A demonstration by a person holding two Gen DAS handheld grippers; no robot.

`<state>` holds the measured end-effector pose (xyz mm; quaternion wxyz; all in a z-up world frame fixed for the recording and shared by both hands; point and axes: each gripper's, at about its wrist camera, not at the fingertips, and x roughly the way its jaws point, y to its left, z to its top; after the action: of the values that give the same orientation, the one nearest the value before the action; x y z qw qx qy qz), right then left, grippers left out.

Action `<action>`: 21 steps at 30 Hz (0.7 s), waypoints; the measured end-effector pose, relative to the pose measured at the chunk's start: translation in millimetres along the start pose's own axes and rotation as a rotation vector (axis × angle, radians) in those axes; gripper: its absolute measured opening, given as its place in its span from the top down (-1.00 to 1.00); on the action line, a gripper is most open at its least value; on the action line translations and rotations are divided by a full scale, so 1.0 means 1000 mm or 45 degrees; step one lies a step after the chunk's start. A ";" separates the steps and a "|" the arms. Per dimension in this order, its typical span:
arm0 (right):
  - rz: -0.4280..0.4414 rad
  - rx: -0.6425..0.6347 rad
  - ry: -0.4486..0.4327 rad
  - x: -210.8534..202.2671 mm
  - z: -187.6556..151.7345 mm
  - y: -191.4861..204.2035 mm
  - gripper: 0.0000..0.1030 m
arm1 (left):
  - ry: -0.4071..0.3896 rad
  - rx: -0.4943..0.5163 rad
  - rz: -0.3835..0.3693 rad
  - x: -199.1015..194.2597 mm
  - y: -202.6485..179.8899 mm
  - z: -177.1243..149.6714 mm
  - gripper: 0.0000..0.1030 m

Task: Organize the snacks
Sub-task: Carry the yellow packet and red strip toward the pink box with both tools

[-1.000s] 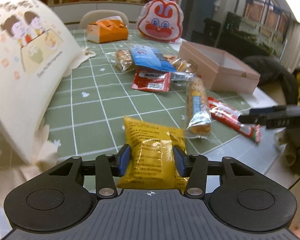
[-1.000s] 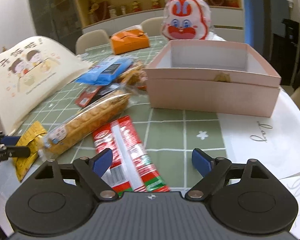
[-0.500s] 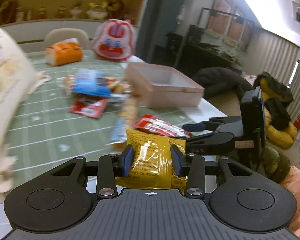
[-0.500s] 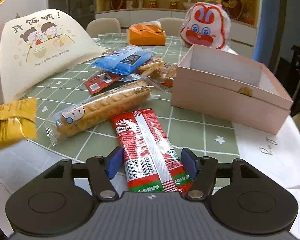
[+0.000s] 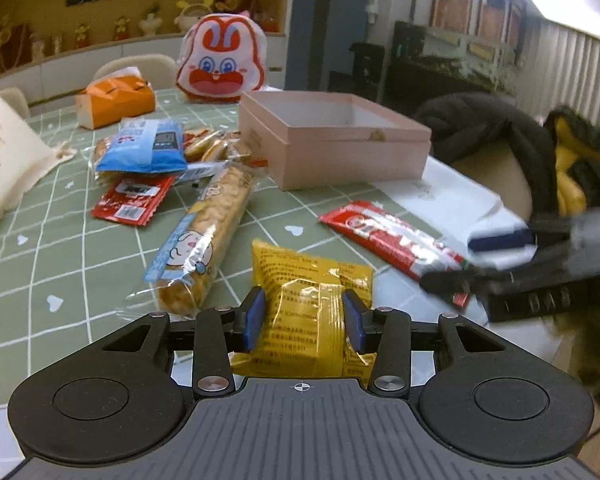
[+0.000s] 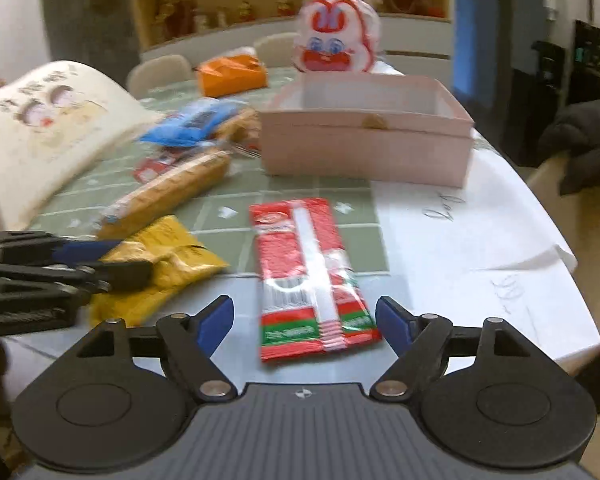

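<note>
My left gripper (image 5: 303,320) is shut on a yellow snack packet (image 5: 312,308) and holds it near the table's front edge; the packet also shows in the right wrist view (image 6: 160,264). My right gripper (image 6: 305,322) is open around the near end of a red and green snack packet (image 6: 310,276) that lies flat on the table; the same packet shows in the left wrist view (image 5: 392,236). An open pink box (image 5: 340,140) stands beyond, also in the right wrist view (image 6: 364,148).
A long biscuit pack (image 5: 204,236), a small red sachet (image 5: 132,200), a blue packet (image 5: 144,148) over more snacks, an orange bag (image 5: 116,100) and a rabbit-face bag (image 5: 220,64) lie on the green grid tablecloth (image 5: 60,264). A cream printed bag (image 6: 48,124) stands left.
My left gripper has swung right with the yellow packet, toward the pink box. My right gripper has opened wider and sits lower over the red and green packet.
</note>
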<state>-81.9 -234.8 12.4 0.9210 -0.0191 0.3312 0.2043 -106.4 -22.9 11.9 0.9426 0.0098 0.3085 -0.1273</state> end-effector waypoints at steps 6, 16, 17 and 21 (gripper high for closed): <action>-0.050 0.006 0.024 0.030 0.023 -0.001 -0.54 | 0.025 0.003 -0.003 -0.003 0.000 -0.001 0.07; -0.100 -0.107 0.042 0.041 0.023 0.015 -0.13 | 0.042 -0.010 -0.010 -0.004 0.002 -0.001 0.06; -0.115 -0.115 0.039 0.037 0.021 0.015 -0.13 | 0.043 -0.008 -0.011 -0.004 0.002 -0.001 0.06; -0.146 -0.115 0.030 0.027 0.013 0.011 -0.13 | 0.048 -0.014 -0.019 -0.004 0.003 0.000 0.06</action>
<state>-59.7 -213.1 6.7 0.9254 -0.0818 0.3308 0.1657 -108.9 -18.6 13.7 0.9356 0.0048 0.3271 -0.1326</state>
